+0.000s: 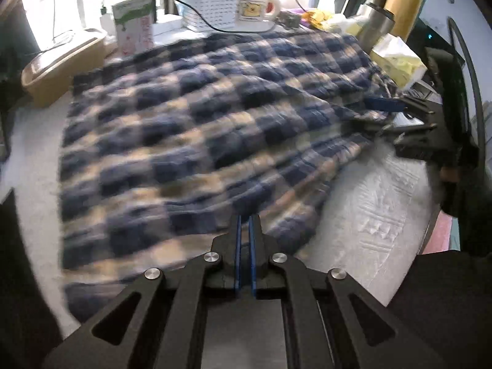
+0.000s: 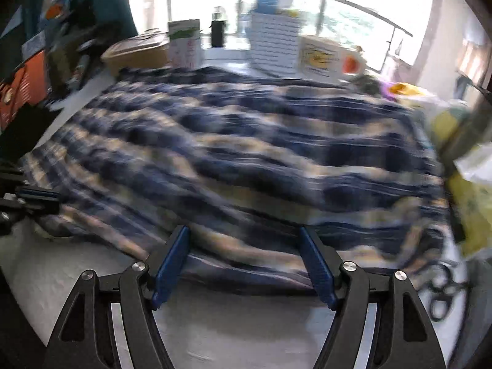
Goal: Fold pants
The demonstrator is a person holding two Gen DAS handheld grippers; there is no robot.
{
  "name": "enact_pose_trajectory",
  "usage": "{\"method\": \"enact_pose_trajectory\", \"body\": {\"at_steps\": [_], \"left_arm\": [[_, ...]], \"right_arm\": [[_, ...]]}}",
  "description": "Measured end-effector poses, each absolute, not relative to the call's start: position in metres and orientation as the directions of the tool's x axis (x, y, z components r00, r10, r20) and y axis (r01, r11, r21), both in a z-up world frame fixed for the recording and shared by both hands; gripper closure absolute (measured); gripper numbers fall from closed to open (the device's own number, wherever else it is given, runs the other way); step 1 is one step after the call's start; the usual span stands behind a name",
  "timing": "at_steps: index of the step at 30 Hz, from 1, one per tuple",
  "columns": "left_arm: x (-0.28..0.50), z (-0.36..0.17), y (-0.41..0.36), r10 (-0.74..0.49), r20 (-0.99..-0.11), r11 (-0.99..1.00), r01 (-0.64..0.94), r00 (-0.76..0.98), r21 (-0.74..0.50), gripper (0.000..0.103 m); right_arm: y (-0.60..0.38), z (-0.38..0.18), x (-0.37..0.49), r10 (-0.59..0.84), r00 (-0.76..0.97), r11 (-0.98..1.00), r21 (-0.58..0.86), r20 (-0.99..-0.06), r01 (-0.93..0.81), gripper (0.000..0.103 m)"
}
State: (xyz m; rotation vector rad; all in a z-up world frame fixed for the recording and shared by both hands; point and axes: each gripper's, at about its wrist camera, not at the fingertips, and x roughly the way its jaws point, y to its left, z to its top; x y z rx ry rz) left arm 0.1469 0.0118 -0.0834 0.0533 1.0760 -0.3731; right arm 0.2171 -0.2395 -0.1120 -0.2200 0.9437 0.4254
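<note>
The blue and cream plaid pants (image 1: 196, 129) lie spread over the white table, blurred by motion. My left gripper (image 1: 245, 220) is shut, its blue pads pinching the near edge of the pants. In the right wrist view the pants (image 2: 246, 153) fill the middle. My right gripper (image 2: 244, 233) is open, its fingers either side of the near hem, touching or just above it. The right gripper also shows at the right of the left wrist view (image 1: 399, 113), at the pants' far corner. The left gripper shows at the left edge of the right wrist view (image 2: 33, 200).
Along the table's far edge stand a tan container (image 1: 61, 67), a green and white carton (image 1: 133, 24), a white basket (image 1: 212, 3) and a mug (image 1: 255, 7). A yellow tissue box (image 1: 396, 58) and a metal bottle (image 1: 375, 24) stand at right. Scissors (image 2: 442, 292) lie near the right gripper.
</note>
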Motion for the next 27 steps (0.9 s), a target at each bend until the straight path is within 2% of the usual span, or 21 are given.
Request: {"method": "enact_pose_trajectory", "body": {"at_steps": [2,4,5,6,8,11,15,17,19,27], "left_arm": [[0.158,-0.071,0.019,-0.249,-0.853,0.939,0.329,0.459,-0.097,0.099],[0.177,-0.064,0.022,-0.219,-0.844,0.945,0.322,0.489,-0.059,0.099],[0.192,-0.059,0.022,-0.208,-0.838,0.948,0.315,0.504,-0.045,0.099],[0.203,-0.056,0.021,-0.208,-0.834,0.950,0.308,0.511,-0.048,0.099],[0.225,-0.053,0.018,-0.242,-0.824,0.945,0.318,0.511,-0.081,0.099],[0.257,-0.055,-0.003,-0.252,-0.821,0.934,0.352,0.512,-0.068,0.099],[0.290,-0.076,-0.024,-0.259,-0.848,0.914,0.401,0.463,-0.060,0.099],[0.302,-0.088,-0.029,-0.236,-0.867,0.915,0.401,0.440,-0.045,0.099],[0.314,-0.103,-0.030,-0.197,-0.886,0.923,0.385,0.420,-0.023,0.099],[0.332,-0.100,-0.021,-0.178,-0.883,0.923,0.384,0.435,0.003,0.098]], "right_arm": [[-0.263,-0.099,0.228,0.283,0.533,0.912,0.052,-0.797,-0.406,0.029],[-0.280,-0.081,0.242,0.284,0.597,0.922,0.043,-0.750,-0.385,0.059],[-0.284,-0.078,0.250,0.277,0.609,0.924,0.032,-0.743,-0.381,0.086],[-0.289,-0.074,0.262,0.264,0.623,0.929,0.021,-0.736,-0.368,0.089],[-0.297,-0.065,0.285,0.254,0.658,0.942,0.025,-0.709,-0.335,0.089],[-0.298,-0.060,0.312,0.235,0.662,0.946,0.011,-0.712,-0.323,0.089],[-0.284,-0.081,0.348,0.195,0.595,0.932,-0.042,-0.780,-0.360,0.089],[-0.280,-0.099,0.362,0.141,0.564,0.927,-0.090,-0.814,-0.363,0.089],[-0.283,-0.114,0.378,0.128,0.522,0.933,-0.076,-0.844,-0.351,0.089],[-0.286,-0.122,0.411,0.109,0.522,0.962,-0.043,-0.846,-0.271,0.089]]}}
